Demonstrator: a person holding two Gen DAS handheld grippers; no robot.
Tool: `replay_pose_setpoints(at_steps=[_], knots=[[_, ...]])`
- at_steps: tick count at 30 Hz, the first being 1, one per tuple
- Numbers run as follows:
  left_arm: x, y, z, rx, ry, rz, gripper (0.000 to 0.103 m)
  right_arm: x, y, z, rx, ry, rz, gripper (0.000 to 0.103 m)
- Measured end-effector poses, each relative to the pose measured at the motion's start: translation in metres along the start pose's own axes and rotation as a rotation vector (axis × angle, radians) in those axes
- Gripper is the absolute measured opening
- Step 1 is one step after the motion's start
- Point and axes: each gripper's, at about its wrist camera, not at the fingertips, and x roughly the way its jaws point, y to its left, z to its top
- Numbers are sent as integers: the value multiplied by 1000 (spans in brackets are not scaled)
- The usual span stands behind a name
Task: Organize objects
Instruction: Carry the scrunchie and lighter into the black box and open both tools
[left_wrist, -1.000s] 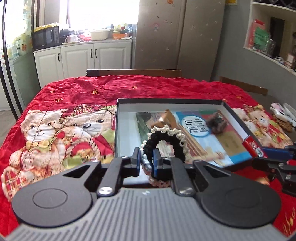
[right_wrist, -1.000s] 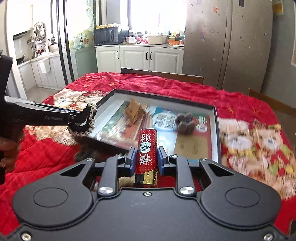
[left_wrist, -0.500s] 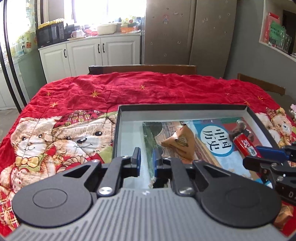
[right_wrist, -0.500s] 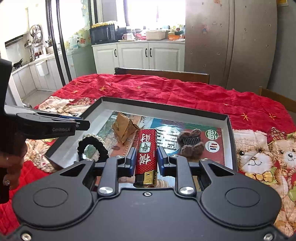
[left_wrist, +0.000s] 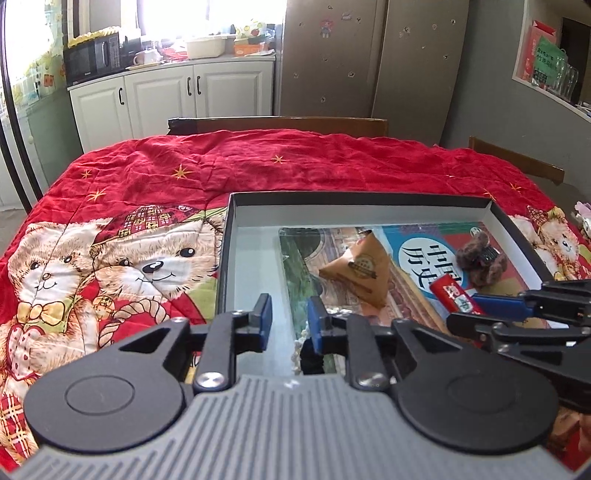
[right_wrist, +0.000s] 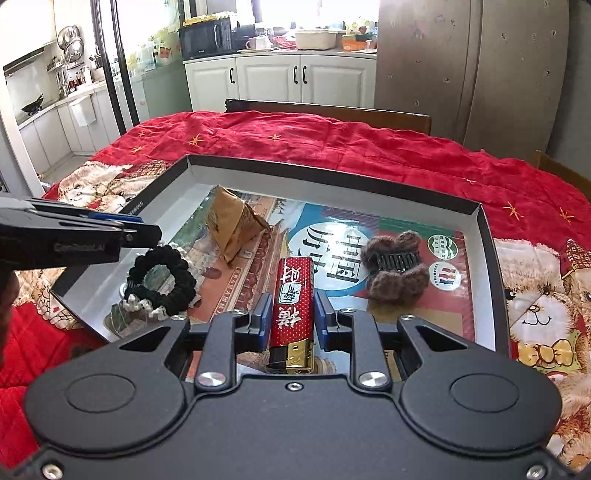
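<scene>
Box (right_wrist: 484, 236) holding one lighter (right_wrist: 292, 295), one scrunchie (right_wrist: 162, 280), one hair clip (right_wrist: 395, 269), one pouch (right_wrist: 232, 225)

Red teddy-bear blanket (left_wrist: 155, 206) is covering the whole table. Far back, a black microwave (left_wrist: 92, 57) is sitting on the white cabinets (left_wrist: 173, 96), with a big steel fridge (right_wrist: 469, 70) standing to their right.
</scene>
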Motion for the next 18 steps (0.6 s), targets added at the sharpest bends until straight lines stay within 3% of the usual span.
replay_pose_setpoints(at_steps=[3, 7, 9, 12, 14, 18], knots=[[-2, -2, 0, 6, -2, -1, 44, 1, 1, -1, -3, 2, -6, 23], [-4, -3, -1, 10, -15, 5, 69, 1, 2, -2, -8, 4, -13, 25], [-7, -4, -1, 17, -23, 5, 74, -3, 3, -1, -14, -16, -17, 26], [-12, -6, -2, 24, -37, -4, 82, -13, 4, -1, -16, -42, -19, 38], [-16, -7, -3, 26, -47, -9, 86, -22, 6, -1, -25, -60, -17, 38], [-27, -10, -7, 35, -75, -11, 91, -47, 11, -5, -48, -103, -12, 50]])
